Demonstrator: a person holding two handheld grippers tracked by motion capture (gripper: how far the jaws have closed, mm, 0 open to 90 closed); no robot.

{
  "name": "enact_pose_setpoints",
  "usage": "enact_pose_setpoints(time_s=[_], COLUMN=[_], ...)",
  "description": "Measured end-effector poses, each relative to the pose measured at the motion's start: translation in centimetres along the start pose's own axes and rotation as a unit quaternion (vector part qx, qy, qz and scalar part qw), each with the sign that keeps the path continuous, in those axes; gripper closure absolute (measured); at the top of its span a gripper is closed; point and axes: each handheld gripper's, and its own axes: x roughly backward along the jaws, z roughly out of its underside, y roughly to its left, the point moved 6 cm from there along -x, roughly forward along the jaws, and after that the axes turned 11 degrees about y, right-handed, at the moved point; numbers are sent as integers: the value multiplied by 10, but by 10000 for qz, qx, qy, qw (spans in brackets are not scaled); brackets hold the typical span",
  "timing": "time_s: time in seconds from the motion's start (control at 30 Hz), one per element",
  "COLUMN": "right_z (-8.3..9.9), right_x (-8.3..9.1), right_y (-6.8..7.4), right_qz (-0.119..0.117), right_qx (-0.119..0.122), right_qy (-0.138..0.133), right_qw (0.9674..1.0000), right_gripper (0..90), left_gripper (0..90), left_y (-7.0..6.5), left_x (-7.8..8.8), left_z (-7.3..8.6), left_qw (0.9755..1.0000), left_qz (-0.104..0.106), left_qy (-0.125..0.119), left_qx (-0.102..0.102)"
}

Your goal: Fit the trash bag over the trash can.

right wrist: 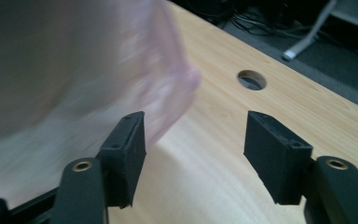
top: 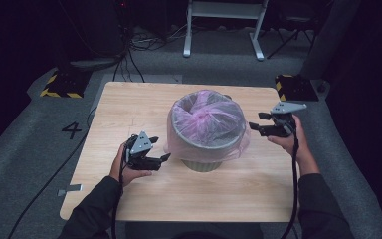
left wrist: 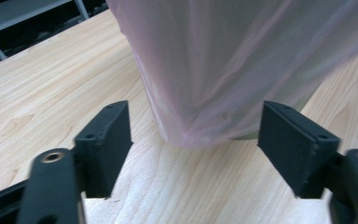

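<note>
Bin (top: 206, 144) w/ pink liner bag (top: 208, 119) stands upright at worktop (top: 129, 99) centre, bag skirt folded down over the rim and hanging round the outside.

From the bin, I have the left gripper (top: 160, 149) at approx 8 o'clock, low, near the skirt's bottom edge; jaws apart, nothing between them. Left gripper view confirms: bag hem (left wrist: 200, 135) dead ahead between the open jaws, not touched.

Right gripper (top: 256, 122) sits at approx 3 o'clock, higher, at rim level, just beside the skirt; jaws apart, empty. In its own view the bag (right wrist: 168, 79) lies off the left jaw, blurred.

Judgement: both close, the right nearer. Each needs a short move inward, toward the bin's upright axis, to pinch film.
</note>
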Motion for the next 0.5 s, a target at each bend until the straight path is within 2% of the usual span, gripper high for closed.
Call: enact_pose_setpoints(time_s=[0.1, 0.17, 0.23, 0.27, 0.33, 0.4, 0.43, 0.5], right_z=[14, 22, 29, 31, 31, 28, 26, 21], right_x=[8, 10, 10, 9, 6, 3, 3, 5], right_y=[22, 39, 54, 60, 70, 75, 77, 79], right_qz=[-29, -197, -226, -200, -28, 367, 467, 900], right_qx=[416, 700, 1004, 1074, 1201, 1253, 1279, 1310], right_qy=[59, 34, 34, 30, 23, -34, -90, -261], right_qw=[9991, 9973, 9947, 9940, 9928, 9914, 9906, 9869], right_gripper=[306, 293, 270, 267, 252, 267, 285, 325], left_gripper=[218, 209, 205, 195, 184, 188, 188, 203], left_y=[-4, -7, -11, -13, -15, -15, -16, -16], left_x=[0, -3, -6, -8, -13, -15, -17, -18], left_z=[-2, -4, -5, -5, -6, -6, -7, -8], left_qw=[10000, 10000, 9998, 9997, 9997, 9996, 9996, 9996], left_qz=[4, 25, 184, 222, 206, 191, 169, 53], left_qy=[-35, 22, 42, 80, 149, 204, 217, 244], left_qx=[59, 54, 22, -3, -9, -27, -56, -106])
